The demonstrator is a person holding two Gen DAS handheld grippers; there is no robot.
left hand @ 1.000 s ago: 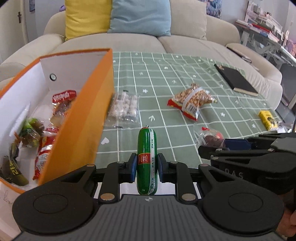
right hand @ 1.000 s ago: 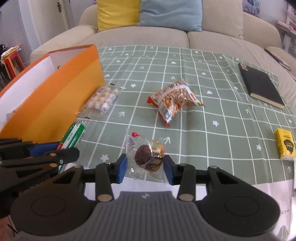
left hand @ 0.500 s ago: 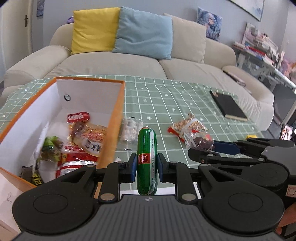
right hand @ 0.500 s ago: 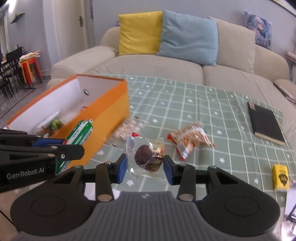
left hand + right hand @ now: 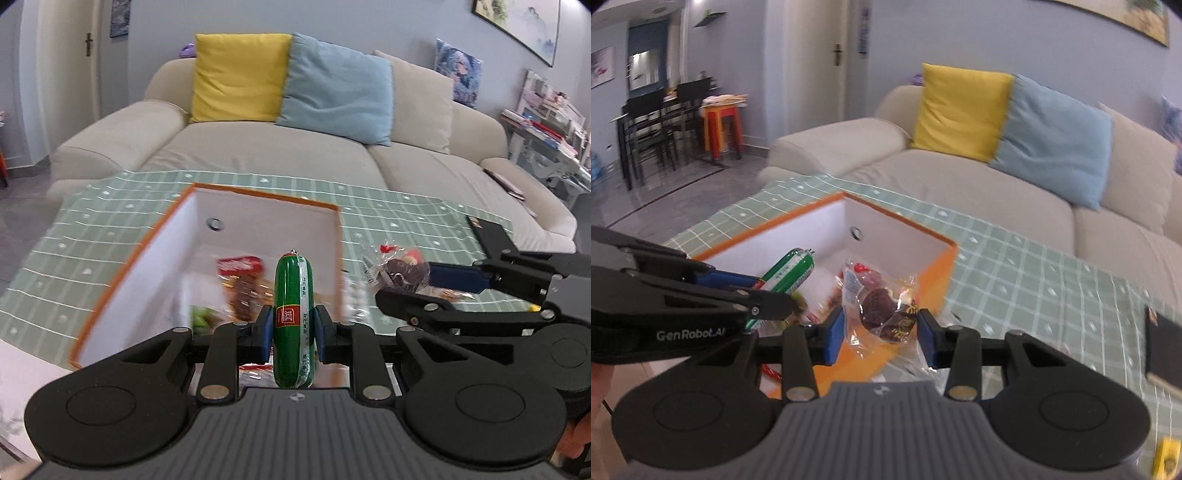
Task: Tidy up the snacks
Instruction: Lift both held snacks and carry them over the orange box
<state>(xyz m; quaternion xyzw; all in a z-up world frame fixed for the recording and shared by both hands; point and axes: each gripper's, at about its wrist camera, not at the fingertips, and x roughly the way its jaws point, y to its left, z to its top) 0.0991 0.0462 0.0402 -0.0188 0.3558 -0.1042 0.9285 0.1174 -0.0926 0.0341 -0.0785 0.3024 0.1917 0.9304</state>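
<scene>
Clamping your left gripper (image 5: 292, 334) on the green sausage (image 5: 293, 321), your right gripper (image 5: 881, 338) pinches the wrapped chocolate cake (image 5: 882, 314); the orange box (image 5: 258, 212) lies beyond both fingertips.

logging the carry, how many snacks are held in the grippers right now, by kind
green plastic-wrapped sausage stick: 1, in the left hand-held gripper
clear-wrapped dark round pastry: 1, in the right hand-held gripper
total: 2
</scene>
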